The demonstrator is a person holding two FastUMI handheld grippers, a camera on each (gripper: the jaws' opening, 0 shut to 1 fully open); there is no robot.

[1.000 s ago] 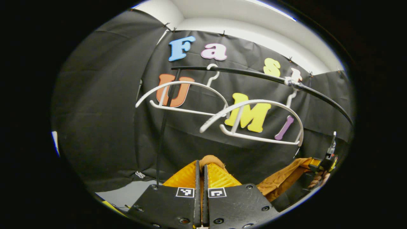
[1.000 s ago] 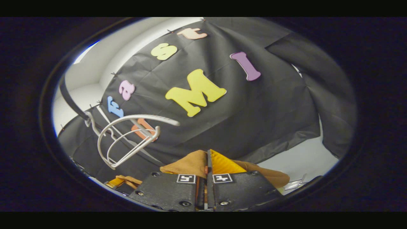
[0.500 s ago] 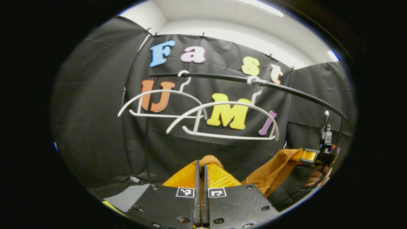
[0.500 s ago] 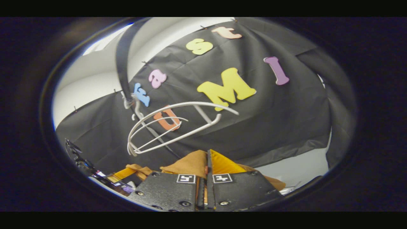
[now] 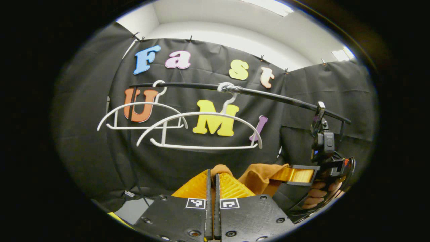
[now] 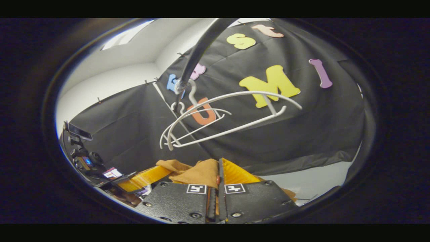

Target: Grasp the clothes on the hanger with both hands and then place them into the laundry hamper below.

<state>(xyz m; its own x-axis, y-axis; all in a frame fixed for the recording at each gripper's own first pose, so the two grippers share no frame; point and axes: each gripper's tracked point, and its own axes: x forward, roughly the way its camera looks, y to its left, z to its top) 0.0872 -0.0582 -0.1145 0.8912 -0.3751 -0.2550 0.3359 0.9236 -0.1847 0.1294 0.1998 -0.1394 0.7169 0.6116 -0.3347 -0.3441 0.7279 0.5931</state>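
Left gripper [image 5: 211, 178] fingers pressed together on brown garment [image 5: 260, 174]. Right gripper [image 6: 220, 171] likewise clamped on same garment [image 6: 198, 173]. Cloth stretched between both grippers, below two bare white hangers [image 5: 198, 131] hanging from black rail [image 5: 275, 97]. Hand [image 5: 319, 195] holds right gripper at garment's far end.

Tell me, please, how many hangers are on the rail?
2, both bare: one hanger at the rail's far end, the other nearer its middle, overlapping it.
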